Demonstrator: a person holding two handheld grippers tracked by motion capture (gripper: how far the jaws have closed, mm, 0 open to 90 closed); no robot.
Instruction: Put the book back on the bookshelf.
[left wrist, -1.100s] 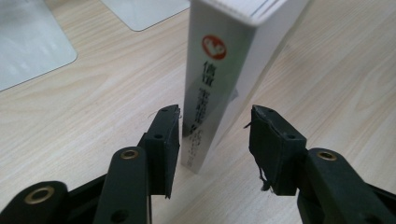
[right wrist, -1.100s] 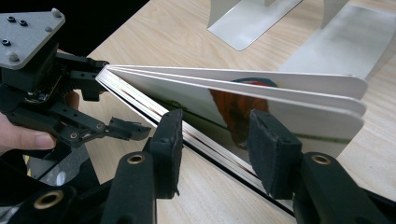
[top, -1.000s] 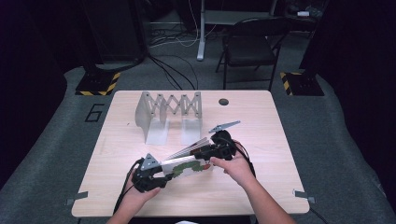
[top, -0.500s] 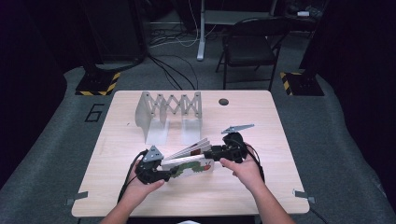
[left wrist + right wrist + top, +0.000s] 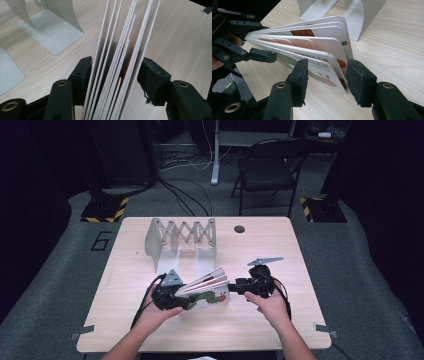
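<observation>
The left claw (image 5: 176, 296) is clamping the spine end of the board book (image 5: 207, 292), which is standing on edge on the desk (image 5: 300, 265) just in front of the expandable book rack (image 5: 182, 237) — its pages are fanning apart between the jaws. The right claw (image 5: 325, 75) is hanging released at the book's free corner, jaws straddling the page edges without pinching them. Judging from this, the book is lifted and steadied but not yet shelved — squaring the pages and sliding it back into the rack is what is remaining.
</observation>
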